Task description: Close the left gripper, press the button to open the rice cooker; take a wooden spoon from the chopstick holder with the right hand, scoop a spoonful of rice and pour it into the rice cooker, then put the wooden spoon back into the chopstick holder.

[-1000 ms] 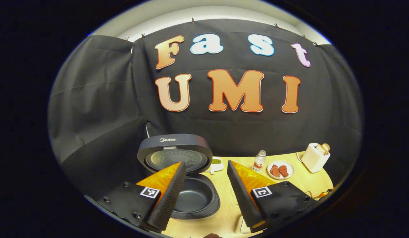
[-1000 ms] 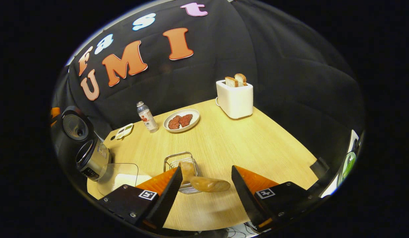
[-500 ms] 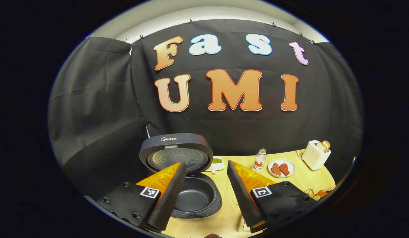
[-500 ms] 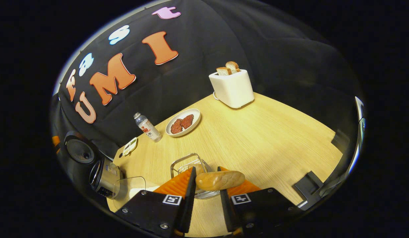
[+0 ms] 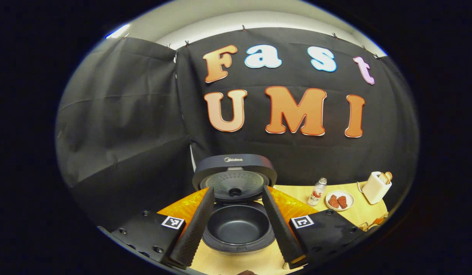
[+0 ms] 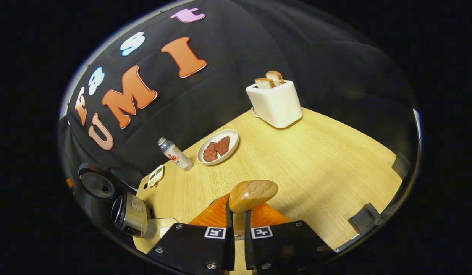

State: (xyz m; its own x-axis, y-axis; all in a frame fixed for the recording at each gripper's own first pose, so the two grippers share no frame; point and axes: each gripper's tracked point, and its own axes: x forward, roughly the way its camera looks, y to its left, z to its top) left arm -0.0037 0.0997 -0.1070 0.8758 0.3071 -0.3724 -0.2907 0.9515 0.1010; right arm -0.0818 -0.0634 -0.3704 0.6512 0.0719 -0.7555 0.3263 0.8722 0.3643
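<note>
Dark grey rice cooker (image 5: 236,225) with a black inner pot; pale wood-grain table (image 6: 297,160); white toaster (image 6: 275,104); light-brown wooden spoon (image 6: 253,194); white plate (image 6: 218,146) of what looks like reddish-brown meat.

Bottle (image 6: 175,154) left of plate (image 6: 217,146), toaster (image 6: 276,104) behind and right, all on table (image 6: 316,160).
</note>
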